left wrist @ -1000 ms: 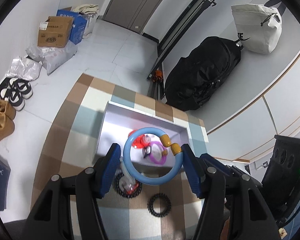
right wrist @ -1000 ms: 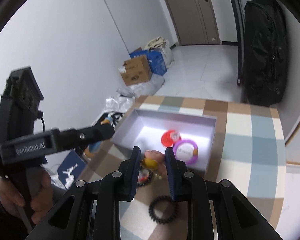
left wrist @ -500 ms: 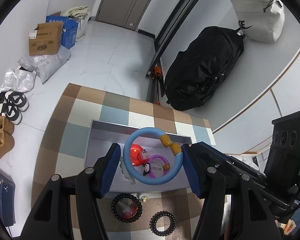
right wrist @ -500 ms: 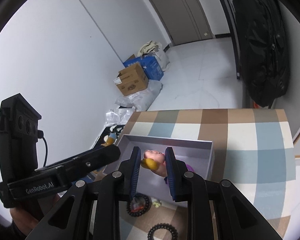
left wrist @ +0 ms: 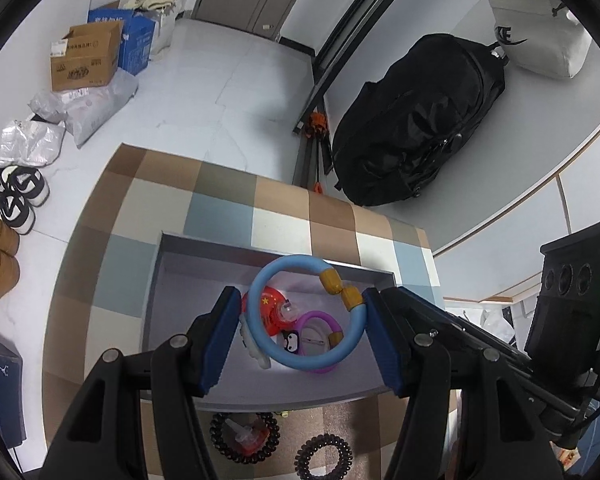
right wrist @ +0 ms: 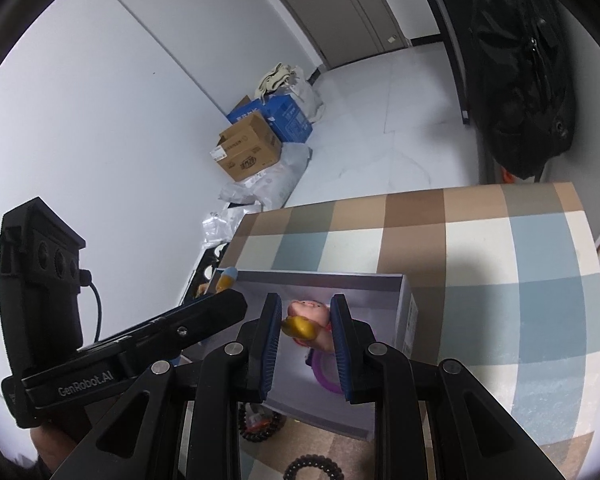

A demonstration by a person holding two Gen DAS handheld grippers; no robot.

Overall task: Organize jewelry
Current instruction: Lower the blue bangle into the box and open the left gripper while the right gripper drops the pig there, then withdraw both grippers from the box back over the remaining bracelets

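Observation:
My left gripper (left wrist: 298, 330) is shut on a light blue ring bracelet (left wrist: 260, 330) with two yellow beads, held over the grey open box (left wrist: 188, 248). Inside the box lie a red round piece (left wrist: 270, 304) and a purple ring (left wrist: 320, 316). My right gripper (right wrist: 305, 326) is shut on a small pink and yellow figure charm (right wrist: 305, 318), also above the box (right wrist: 404, 308). The left gripper's body (right wrist: 132, 344) shows at the left of the right wrist view. Two black coil hair ties (left wrist: 324, 456) lie on the checked cloth in front of the box, one (left wrist: 244, 436) around a red clip.
The checked tablecloth (left wrist: 228, 208) ends at a far edge above a white tiled floor. A black bag (left wrist: 416, 124) leans against the wall at right. Cardboard boxes (left wrist: 84, 60), plastic bags and shoes (left wrist: 16, 200) line the left wall.
Both grippers have moved forward and slightly down over the box with their items still held. The right gripper has rolled, and the box now sits closer beneath both.

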